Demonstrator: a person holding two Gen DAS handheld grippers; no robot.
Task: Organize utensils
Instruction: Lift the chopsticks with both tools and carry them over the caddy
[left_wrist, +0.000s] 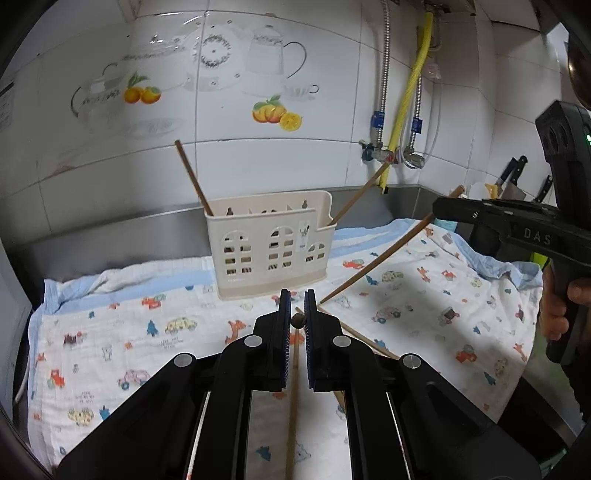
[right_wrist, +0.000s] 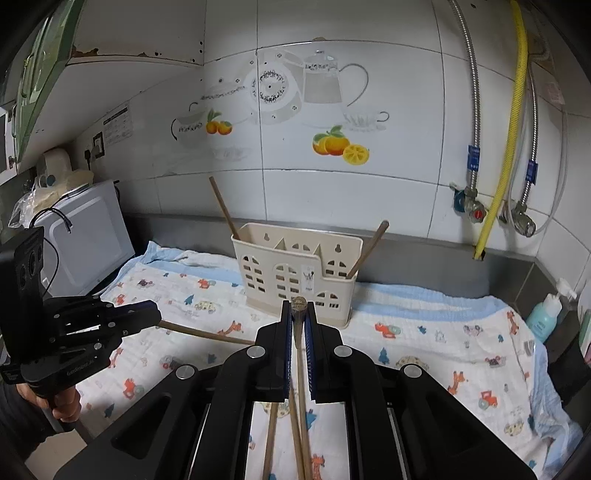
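Note:
A cream utensil caddy stands on the patterned cloth, with one brown chopstick leaning in its left compartment and another in its right. It also shows in the right wrist view. My left gripper is shut on a chopstick, in front of the caddy. My right gripper is shut on a chopstick, held tilted; it shows in the left wrist view. Loose chopsticks lie on the cloth below.
A white tiled wall with pipes and a yellow hose is behind. A microwave stands at left, knives and a blue bottle at right. A steel counter rim runs behind the cloth.

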